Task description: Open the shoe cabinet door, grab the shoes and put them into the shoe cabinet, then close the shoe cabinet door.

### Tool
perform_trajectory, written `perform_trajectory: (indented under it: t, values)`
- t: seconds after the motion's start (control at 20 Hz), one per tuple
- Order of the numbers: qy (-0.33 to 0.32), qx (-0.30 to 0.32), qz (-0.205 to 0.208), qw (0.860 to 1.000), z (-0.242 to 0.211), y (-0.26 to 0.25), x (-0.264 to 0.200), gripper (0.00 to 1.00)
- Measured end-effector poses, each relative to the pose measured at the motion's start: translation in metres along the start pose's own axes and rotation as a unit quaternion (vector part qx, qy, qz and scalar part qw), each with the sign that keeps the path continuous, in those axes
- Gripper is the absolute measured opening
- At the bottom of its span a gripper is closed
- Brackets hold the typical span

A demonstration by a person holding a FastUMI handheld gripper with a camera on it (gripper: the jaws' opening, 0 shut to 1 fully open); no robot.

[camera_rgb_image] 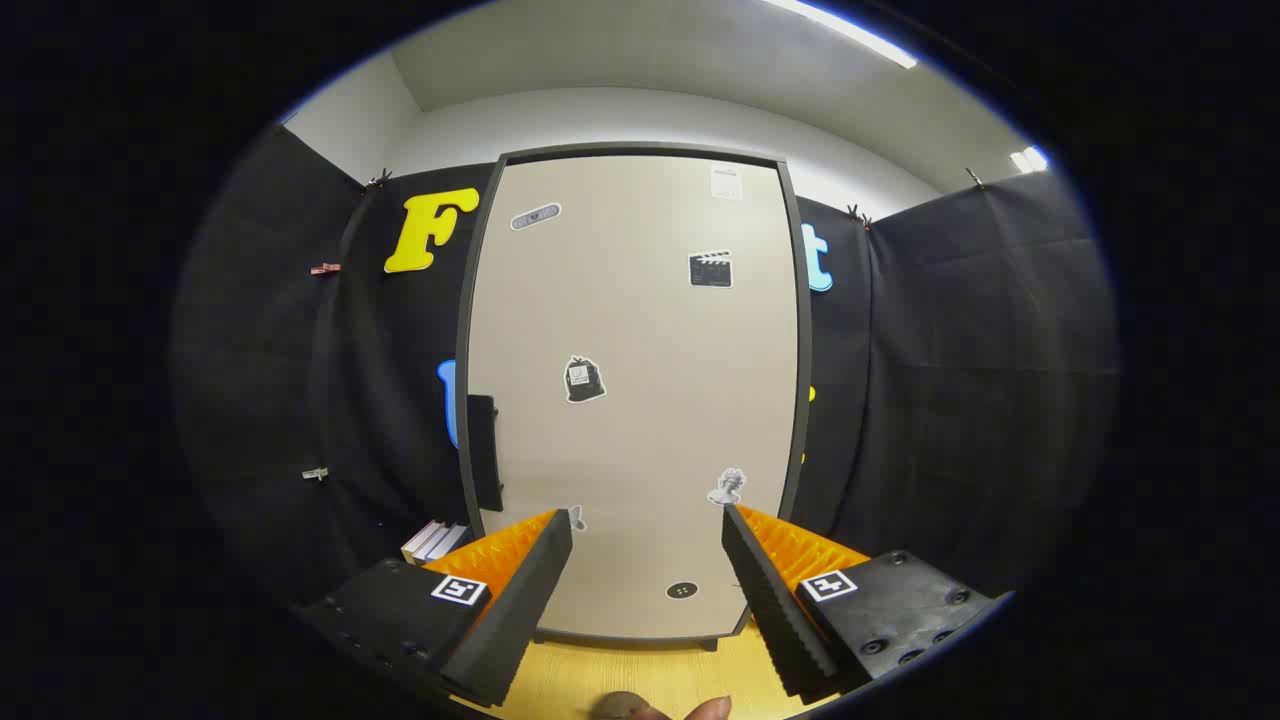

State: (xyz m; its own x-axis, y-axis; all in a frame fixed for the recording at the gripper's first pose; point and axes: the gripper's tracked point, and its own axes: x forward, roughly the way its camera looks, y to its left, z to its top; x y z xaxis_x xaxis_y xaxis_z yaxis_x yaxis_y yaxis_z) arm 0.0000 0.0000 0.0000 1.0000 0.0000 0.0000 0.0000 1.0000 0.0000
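Facing a tall beige shoe cabinet (640,400), door (650,330) shut, standing on a light wooden floor (640,680) straight ahead of the gripper (648,525) and well beyond its fingertips. Gripper spread wide, jaws well apart, nothing held between them; two fingers (520,590) counted, each black with an orange ribbed flank and one square black-and-white marker on its base. Lower ends of both fingers cut off from sight. On the door's left edge, one dark handle (484,450), seen nearly edge-on and hard to make out in shape. Six stickers counted on the door: a grey oval one (536,216) near the top left, a pale paper label (727,182) near the top right, a clapperboard (710,269) below that, a dark bag-shaped one (584,380) near the middle, a small pale bust-like one (729,487) just above the right fingertip, and a small dark oval one (682,591) low between the fingers; a seventh scrap half hidden behind the left fingertip. Beside the cabinet's lower left corner, a small stack of pale flat things (435,541), partly hidden by the left finger, too unclear to name. Below the fingers, a fingertip (712,709) and a rounded dark shape (622,706), both cut off and not identifiable.
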Motion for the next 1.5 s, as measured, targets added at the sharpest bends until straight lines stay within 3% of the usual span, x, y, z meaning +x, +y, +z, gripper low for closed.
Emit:
perform_trajectory:
  t: [1.1,1.5]
  values:
    - [-0.005,0.005,0.007,1.0,0.002,0.012,-0.017,0.98]
    - [-0.003,0.022,0.036,0.999,0.006,0.051,0.002,0.98]
